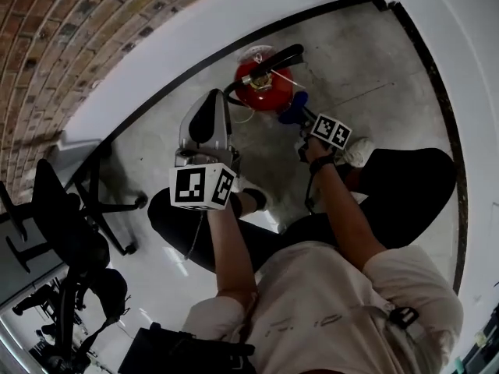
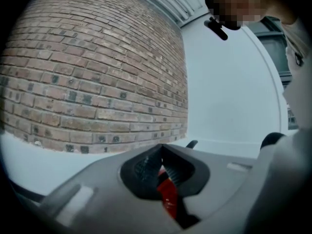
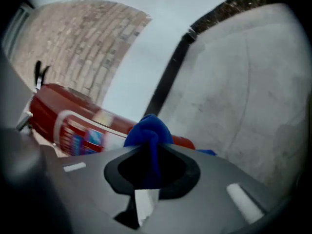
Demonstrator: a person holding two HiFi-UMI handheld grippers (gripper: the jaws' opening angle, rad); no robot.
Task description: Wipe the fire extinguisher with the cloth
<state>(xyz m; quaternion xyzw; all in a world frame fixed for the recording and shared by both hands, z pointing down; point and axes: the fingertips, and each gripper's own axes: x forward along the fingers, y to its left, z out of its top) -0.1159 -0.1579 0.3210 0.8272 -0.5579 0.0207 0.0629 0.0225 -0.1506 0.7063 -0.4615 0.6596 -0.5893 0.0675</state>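
The red fire extinguisher (image 1: 261, 86) stands on the floor by the white wall, its black handle and hose on top. In the head view my left gripper (image 1: 221, 98) reaches to its left side. The left gripper view shows that gripper (image 2: 162, 152) with ribbed pads (image 2: 146, 168) closed to a point and a red piece of the extinguisher (image 2: 168, 195) wedged between them. My right gripper (image 3: 148, 133) is shut on a bunched blue cloth (image 3: 147, 135), which sits against the extinguisher's red body (image 3: 73, 118). In the head view the cloth (image 1: 293, 109) touches the extinguisher's right side.
A brick wall (image 1: 70, 45) curves round the left, with a black skirting strip (image 1: 179, 80) along the white wall's base. A black office chair (image 1: 74, 224) stands at the left. The person's legs and a white shoe (image 1: 357, 151) are near the extinguisher on the concrete floor (image 1: 374, 76).
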